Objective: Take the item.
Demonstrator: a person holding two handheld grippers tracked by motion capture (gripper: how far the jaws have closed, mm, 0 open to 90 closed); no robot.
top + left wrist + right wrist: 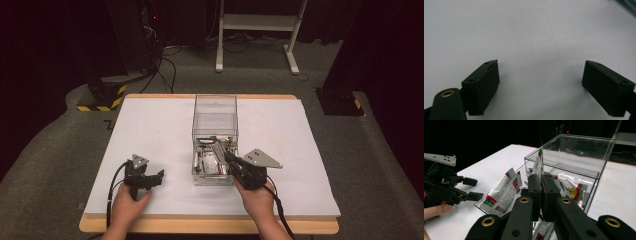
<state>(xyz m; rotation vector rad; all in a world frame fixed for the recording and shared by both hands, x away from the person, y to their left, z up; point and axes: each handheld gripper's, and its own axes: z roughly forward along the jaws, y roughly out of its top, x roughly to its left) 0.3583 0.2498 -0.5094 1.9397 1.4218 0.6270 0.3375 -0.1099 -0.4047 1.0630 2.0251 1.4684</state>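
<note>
- Several glossy printed sachets [504, 192] fill a clear, square-walled plastic box [215, 107] mid-table [150, 130].
- Right gripper [541, 182]: jaws pinch one flat sachet [539, 162] upright inside the box.
- Left gripper [540, 75]: jaws wide, empty.

Room dim and dark around the edges, overhead light falling on the white table [150, 130], which reads bright but soft and low-res. Left gripper view washed pale with faint shadows under the blurry tool; clear box [579, 157] walls catch slight glare.
</note>
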